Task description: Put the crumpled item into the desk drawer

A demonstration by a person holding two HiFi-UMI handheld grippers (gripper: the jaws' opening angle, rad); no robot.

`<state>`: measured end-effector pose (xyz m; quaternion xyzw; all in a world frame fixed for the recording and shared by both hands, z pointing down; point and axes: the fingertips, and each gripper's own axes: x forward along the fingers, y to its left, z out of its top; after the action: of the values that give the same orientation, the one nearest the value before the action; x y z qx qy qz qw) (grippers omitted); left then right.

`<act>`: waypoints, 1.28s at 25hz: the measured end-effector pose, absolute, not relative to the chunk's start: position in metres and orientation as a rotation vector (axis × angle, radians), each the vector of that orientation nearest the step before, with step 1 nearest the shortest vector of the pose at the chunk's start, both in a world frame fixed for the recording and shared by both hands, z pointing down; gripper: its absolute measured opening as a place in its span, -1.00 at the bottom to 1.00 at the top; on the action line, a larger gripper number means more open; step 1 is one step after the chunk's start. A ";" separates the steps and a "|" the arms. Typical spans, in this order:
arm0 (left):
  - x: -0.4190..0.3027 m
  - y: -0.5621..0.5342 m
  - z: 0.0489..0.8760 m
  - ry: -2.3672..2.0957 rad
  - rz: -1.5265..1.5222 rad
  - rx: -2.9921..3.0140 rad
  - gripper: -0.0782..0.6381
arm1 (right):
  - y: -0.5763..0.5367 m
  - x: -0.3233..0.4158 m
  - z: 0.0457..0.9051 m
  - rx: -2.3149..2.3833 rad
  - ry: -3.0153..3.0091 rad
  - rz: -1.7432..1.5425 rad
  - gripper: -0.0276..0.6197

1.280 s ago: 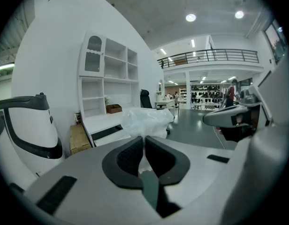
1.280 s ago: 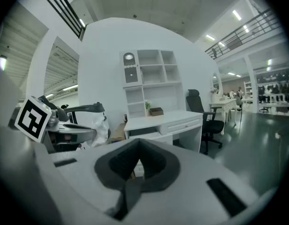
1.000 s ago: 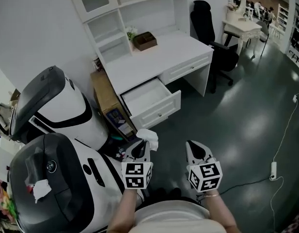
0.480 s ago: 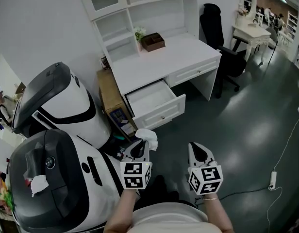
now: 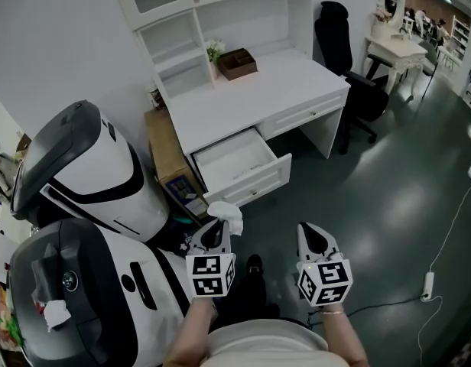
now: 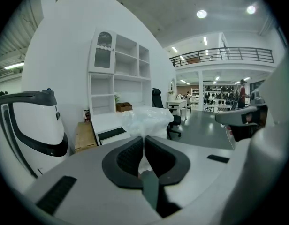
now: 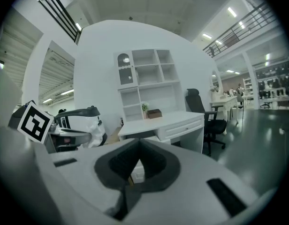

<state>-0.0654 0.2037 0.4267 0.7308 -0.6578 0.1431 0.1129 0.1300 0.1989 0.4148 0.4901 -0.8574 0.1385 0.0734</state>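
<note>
Holding: the crumpled item (image 6: pixel 147 120), a white translucent wad, is pinched between the jaws of the left gripper (image 5: pixel 217 232), and most of it bulges out past the tips.
Right gripper: the right gripper (image 5: pixel 313 239) is carried level with the left, jaws drawn together with nothing between them.
Left flank: a large white-and-black machine (image 5: pixel 98 174) is passed close on the left gripper's outer side.
Gap: bare dark floor (image 5: pixel 350 182) is seen between both grippers and the desk front, so the item is well apart from its goal.
Drawer: the desk drawer (image 5: pixel 234 159) is pulled out at the left end of the desk's (image 5: pixel 266 90) front edge, and its white inside appears bare.
Relation: the drawer lies straight ahead of the left gripper, a little to its right, with its long axis along the desk's front edge. The loaded left gripper is judged the nearer.
Next move: a forward carry over the drawer's front panel is judged necessary before release.
</note>
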 end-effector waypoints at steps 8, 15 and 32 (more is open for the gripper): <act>-0.087 0.130 0.434 -1.905 0.418 2.147 -0.76 | 0.130 0.105 0.425 1.464 -2.544 0.451 -0.91; -0.116 0.062 0.435 -1.895 0.412 2.142 -0.76 | 0.059 0.075 0.425 1.468 -2.527 0.474 -0.91; -0.176 -0.045 0.428 -1.866 0.358 2.210 -0.76 | -0.048 0.017 0.410 1.523 -2.499 0.432 -0.91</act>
<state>-0.1756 -0.0453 0.4277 0.7533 -0.6362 0.1222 0.1132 0.0174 -0.0483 0.4096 0.5128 -0.8411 0.1454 0.0916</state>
